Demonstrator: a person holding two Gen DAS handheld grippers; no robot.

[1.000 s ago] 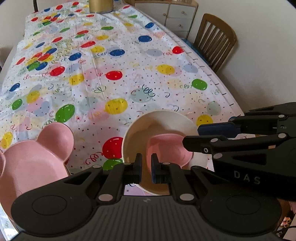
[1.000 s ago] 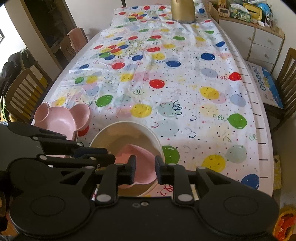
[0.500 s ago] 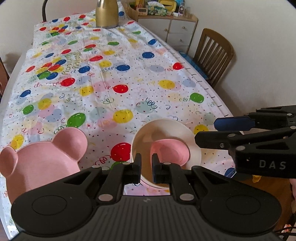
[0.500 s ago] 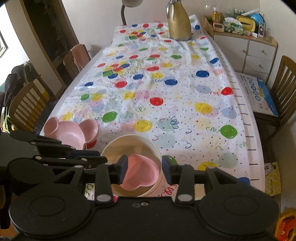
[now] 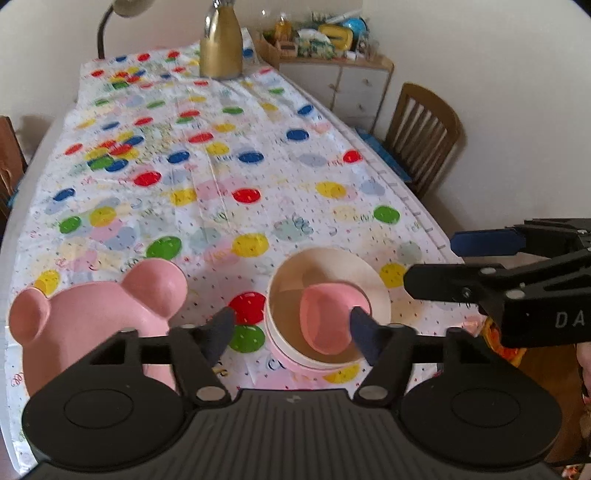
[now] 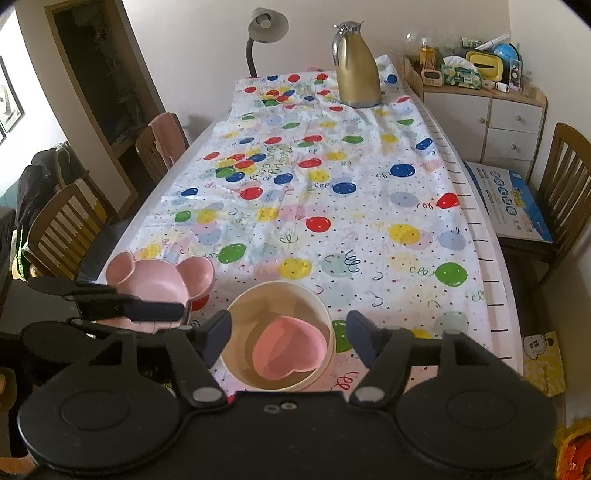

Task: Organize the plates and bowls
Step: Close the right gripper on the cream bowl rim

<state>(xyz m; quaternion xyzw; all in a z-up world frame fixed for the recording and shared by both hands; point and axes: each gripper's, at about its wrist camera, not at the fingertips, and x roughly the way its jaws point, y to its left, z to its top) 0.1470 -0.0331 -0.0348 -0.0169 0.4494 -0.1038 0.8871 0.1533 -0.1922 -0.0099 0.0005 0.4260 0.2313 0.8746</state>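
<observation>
A cream bowl stands near the table's front edge with a small pink heart-shaped dish lying inside it. A pink bear-shaped plate sits to its left. My left gripper is open and empty, raised above and in front of the bowl. My right gripper is open and empty, also raised over the bowl. The right gripper's fingers show at the right of the left wrist view, and the left gripper's fingers show at the left of the right wrist view.
The table carries a balloon-print cloth. A gold jug and a lamp stand at the far end. Wooden chairs line both sides. A cabinet is at the back right.
Both grippers went from shut to wide open and pulled up and back from the bowl. The pink heart dish stays lying inside the cream bowl.
</observation>
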